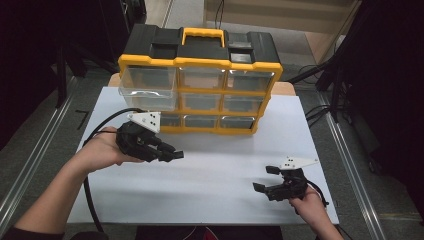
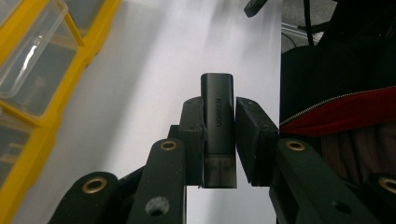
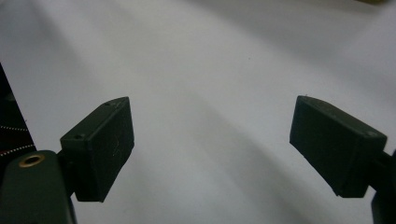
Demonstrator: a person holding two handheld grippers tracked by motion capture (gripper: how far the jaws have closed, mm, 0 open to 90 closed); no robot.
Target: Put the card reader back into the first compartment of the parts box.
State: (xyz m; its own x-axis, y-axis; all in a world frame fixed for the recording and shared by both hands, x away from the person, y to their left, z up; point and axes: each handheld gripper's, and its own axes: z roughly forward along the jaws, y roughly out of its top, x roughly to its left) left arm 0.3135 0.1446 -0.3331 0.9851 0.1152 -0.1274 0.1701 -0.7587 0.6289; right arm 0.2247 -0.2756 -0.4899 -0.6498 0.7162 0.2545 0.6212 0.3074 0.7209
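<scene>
While the carrying step is in hand, the stock reads: one white table [image 1: 210, 175]; one yellow-and-black drawer organiser [image 1: 200, 82] at twelve o'clock, nine clear drawers, the top-left drawer [image 1: 148, 87] pulled out; two grippers; one dark grey UGREEN adapter [image 2: 217, 122]. Left gripper [image 1: 172, 154], at nine o'clock, clamps the adapter; right gripper [image 1: 265, 178], at four o'clock, gapes wide, empty. Next move, probably: swing toward the pulled-out drawer, release above it.

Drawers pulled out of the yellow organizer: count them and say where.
1: the clear drawer at the organizer's top left sticks out; the others sit flush.
</scene>
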